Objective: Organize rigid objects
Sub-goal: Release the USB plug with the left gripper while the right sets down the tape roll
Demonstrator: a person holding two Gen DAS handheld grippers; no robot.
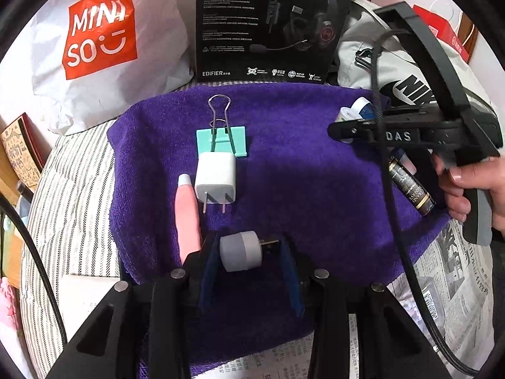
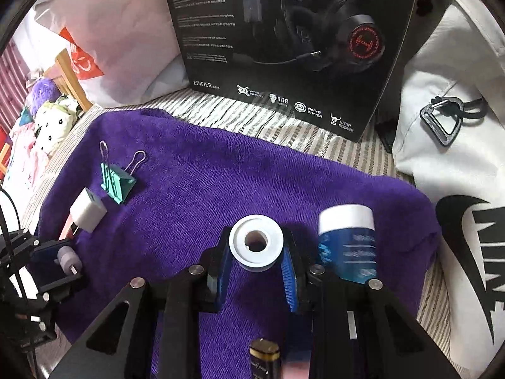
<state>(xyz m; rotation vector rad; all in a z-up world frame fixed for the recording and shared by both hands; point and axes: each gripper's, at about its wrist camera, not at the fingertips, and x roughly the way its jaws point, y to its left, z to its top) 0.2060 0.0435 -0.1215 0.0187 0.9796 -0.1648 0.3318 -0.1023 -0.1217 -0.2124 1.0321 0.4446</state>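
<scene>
A purple towel [image 1: 309, 189] [image 2: 214, 177] holds the objects. My left gripper [image 1: 247, 243] [image 2: 68, 260] is shut on a small grey round plug [image 1: 240, 251] at the towel's near edge, with the plug's prongs against the right pad. Just beyond it lie a white charger [image 1: 215, 178] [image 2: 87, 210], a pink tube [image 1: 187, 211] and a teal binder clip [image 1: 221, 140] [image 2: 116, 186]. My right gripper [image 2: 255, 237] [image 1: 344, 128] is shut on a white tape roll [image 2: 255, 243] at the towel's far right. A blue jar with a white lid [image 2: 347, 240] stands beside it.
A dark tube with gold lettering [image 1: 410, 189] [image 2: 264, 358] lies under the right gripper. Behind the towel stand a black headset box [image 1: 271, 22] [image 2: 290, 41], a white Miniso bag [image 1: 101, 41] and a white Nike bag [image 2: 457, 173]. Newspaper [image 1: 451, 284] lies at the right.
</scene>
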